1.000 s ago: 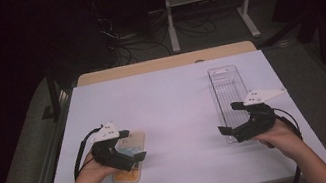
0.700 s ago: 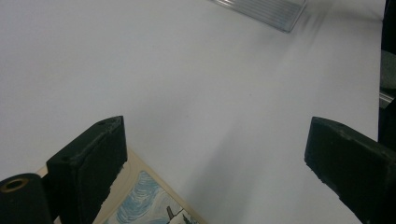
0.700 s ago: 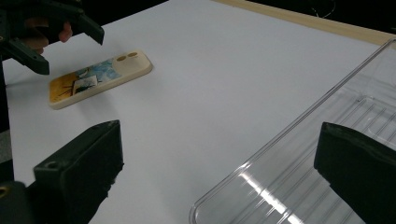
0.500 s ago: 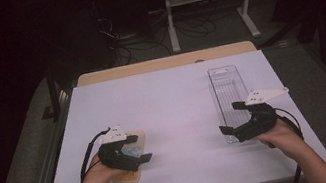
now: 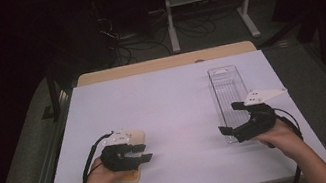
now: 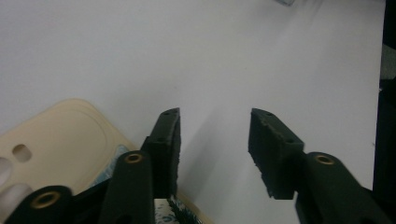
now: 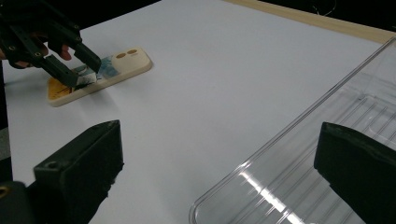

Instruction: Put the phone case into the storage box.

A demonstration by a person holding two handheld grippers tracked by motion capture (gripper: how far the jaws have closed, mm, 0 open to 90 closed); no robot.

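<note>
White tabletop (image 5: 168, 105) spreads under dim room light. Right gripper (image 5: 231, 129) hangs released at the clear tray's (image 5: 226, 85) near end. Near left, the left gripper (image 5: 142, 154) has just been closing over the cream phone case (image 7: 100, 74), pads not visibly pressing it; a grasp looks imminent.

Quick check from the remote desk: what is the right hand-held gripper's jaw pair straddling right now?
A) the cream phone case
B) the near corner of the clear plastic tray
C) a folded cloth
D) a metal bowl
B: in the right gripper view the clear plastic tray has its near corner between the open jaws of the right hand-held gripper, with neither pad touching it.
</note>
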